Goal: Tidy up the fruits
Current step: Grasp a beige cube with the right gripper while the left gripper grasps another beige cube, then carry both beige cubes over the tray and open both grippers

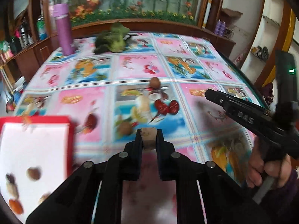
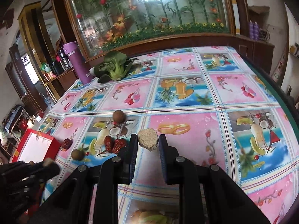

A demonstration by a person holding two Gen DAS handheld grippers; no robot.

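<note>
Black fingers of the left gripper [image 1: 149, 139] are clamped on a beige chunk [image 1: 149, 139], a blocky tan piece held above the tablecloth [image 1: 196, 115]. In the right wrist view the right gripper [image 2: 148, 141] pinches a pale grainy chunk [image 2: 148, 139] between its blue-lined pads; its broad face looks at the camera and its long axis runs across, finger to finger.

Only the left view shows inside the red box [image 1: 35, 145]: several small fruits lie on its white floor, blurred. It also shows a hand [image 1: 269, 169] on the right gripper's handle. The right view shows only the box's outside and rim, but sharper.

Beyond the fingertips, on the cloth, a brown round fruit [image 2: 77, 155] lies nearest; two red dates [image 2: 115, 145] lie side by side, and a third [image 2: 66, 143] is just beside the box. Another brown round fruit [image 2: 118, 116] sits farther back. At the far edge lie a leafy green vegetable [image 2: 114, 68] and an upright purple bottle [image 2: 79, 63].
</note>
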